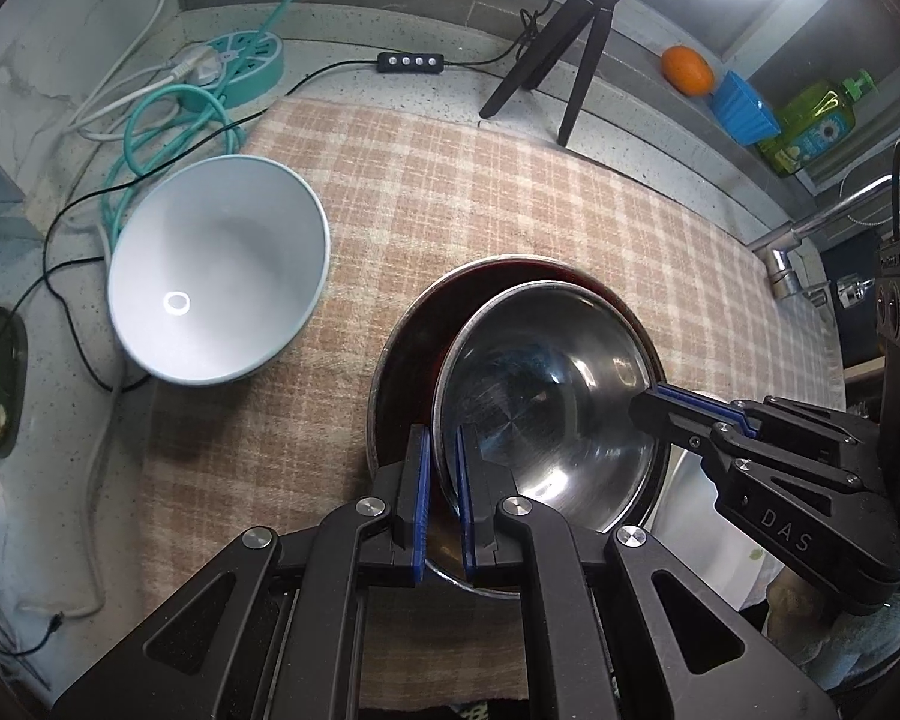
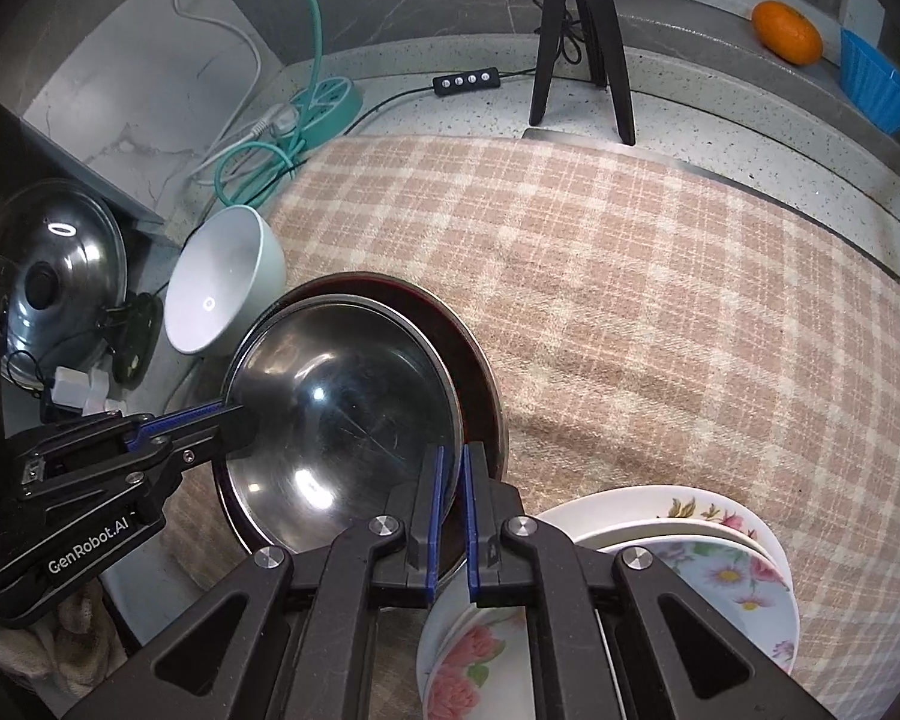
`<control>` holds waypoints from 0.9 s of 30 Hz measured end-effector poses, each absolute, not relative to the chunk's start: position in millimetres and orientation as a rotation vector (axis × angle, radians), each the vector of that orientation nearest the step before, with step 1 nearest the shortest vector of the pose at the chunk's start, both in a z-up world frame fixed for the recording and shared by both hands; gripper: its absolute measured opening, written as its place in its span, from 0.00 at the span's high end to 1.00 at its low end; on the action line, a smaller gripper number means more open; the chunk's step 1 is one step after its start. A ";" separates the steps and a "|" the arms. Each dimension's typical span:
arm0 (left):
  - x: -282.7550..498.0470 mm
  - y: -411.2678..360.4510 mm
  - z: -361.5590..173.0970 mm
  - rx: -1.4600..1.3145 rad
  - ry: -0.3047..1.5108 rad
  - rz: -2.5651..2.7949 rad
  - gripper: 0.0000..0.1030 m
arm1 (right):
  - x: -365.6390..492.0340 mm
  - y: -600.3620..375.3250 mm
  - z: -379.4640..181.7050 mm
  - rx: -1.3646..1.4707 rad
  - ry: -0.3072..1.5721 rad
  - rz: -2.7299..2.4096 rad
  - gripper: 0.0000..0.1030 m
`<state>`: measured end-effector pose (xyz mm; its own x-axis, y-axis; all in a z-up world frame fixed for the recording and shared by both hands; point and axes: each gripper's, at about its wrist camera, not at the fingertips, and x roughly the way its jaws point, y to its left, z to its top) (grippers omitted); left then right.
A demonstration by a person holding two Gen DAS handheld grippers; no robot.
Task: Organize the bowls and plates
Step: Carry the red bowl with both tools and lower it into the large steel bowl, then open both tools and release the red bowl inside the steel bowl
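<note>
A: Where is the steel bowl (image 1: 546, 396)?

B: Over the checked cloth (image 1: 480, 192), sitting in or just above a wider dark-lined bowl (image 1: 408, 348). From the right wrist view the dark rim shows as a crescent on the far and right side, so the two are not centred.

A: And the grippers?

B: Both pinch the steel bowl's rim. The left gripper (image 1: 444, 486) has its blue pads closed on the near edge, one pad inside the wall and one outside. The right gripper (image 2: 450, 510) does the same on the opposite edge. A hold at two opposite points keeps a wide, slick bowl level; one pinch alone would likely let it swing.

A: Is it resting yet?

B: I cannot tell. The underside is hidden, so whether it touches the dark bowl or hangs a little above is unclear.

A: Why nest it there?

B: My reading is that like goes with like: metal bowls stacked together, while the floral plates (image 2: 690, 552) are already piled at the cloth's near right corner. The white bowl (image 1: 222, 270) stands alone at the left edge, half off the cloth, near the teal power strip (image 1: 246, 60).

A: What does the next move call for?

B: Probably centring the steel bowl before letting go, or it may settle crooked and rock.
</note>
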<state>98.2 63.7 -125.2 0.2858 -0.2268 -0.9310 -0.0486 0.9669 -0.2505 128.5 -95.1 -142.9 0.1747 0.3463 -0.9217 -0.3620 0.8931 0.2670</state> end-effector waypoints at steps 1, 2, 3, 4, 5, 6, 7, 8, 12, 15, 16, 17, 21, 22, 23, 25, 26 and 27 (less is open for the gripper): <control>98.3 64.0 -126.3 -0.251 1.281 -0.120 0.93 | 128.3 -94.2 -144.0 -0.020 1.305 0.501 0.94; 98.0 64.1 -126.9 -0.251 1.282 -0.118 0.93 | 128.0 -93.6 -144.7 -0.023 1.306 0.499 0.94; 97.8 64.0 -127.5 -0.247 1.282 -0.116 0.93 | 128.0 -92.9 -145.0 -0.026 1.304 0.498 0.94; 98.1 63.7 -127.9 -0.245 1.282 -0.114 0.93 | 127.8 -91.9 -145.3 -0.030 1.303 0.497 0.93; 98.3 63.4 -128.6 -0.244 1.281 -0.112 0.93 | 127.8 -90.8 -146.0 -0.036 1.306 0.497 0.92; 98.2 63.3 -129.2 -0.242 1.281 -0.110 0.93 | 128.0 -89.5 -147.4 -0.041 1.311 0.499 0.92; 98.3 63.0 -129.9 -0.239 1.282 -0.108 0.93 | 127.9 -88.5 -148.6 -0.047 1.314 0.497 0.92; 98.1 63.3 -130.6 -0.239 1.281 -0.106 0.93 | 127.6 -87.6 -149.6 -0.054 1.314 0.496 0.92; 97.4 62.3 -130.5 -0.223 1.280 -0.102 0.93 | 126.8 -84.6 -149.2 -0.077 1.301 0.492 0.92; 96.1 61.8 -128.9 -0.213 1.272 -0.102 0.93 | 127.3 -84.7 -149.9 -0.075 1.302 0.490 0.92; 96.1 61.7 -127.8 -0.208 1.267 -0.101 0.91 | 127.2 -84.9 -149.8 -0.073 1.303 0.490 0.92; 96.0 61.6 -126.7 -0.208 1.262 -0.103 0.91 | 127.2 -85.8 -149.3 -0.070 1.300 0.487 0.90; 95.9 62.9 -123.0 -0.219 1.250 -0.105 0.91 | 127.4 -86.7 -145.5 -0.064 1.288 0.488 0.83; 96.1 63.6 -122.0 -0.224 1.248 -0.110 0.91 | 127.1 -87.0 -144.3 -0.062 1.285 0.488 0.82; 96.0 64.4 -120.7 -0.230 1.246 -0.115 0.91 | 126.9 -87.4 -142.8 -0.060 1.282 0.487 0.82; 94.3 67.2 -116.5 -0.247 1.234 -0.122 0.91 | 126.5 -89.1 -139.3 -0.052 1.276 0.487 0.81; 93.3 68.6 -114.1 -0.256 1.227 -0.126 0.91 | 125.6 -90.1 -137.0 -0.048 1.270 0.487 0.80; 91.7 71.2 -110.1 -0.269 1.216 -0.130 0.91 | 125.0 -90.7 -134.7 -0.043 1.266 0.491 0.80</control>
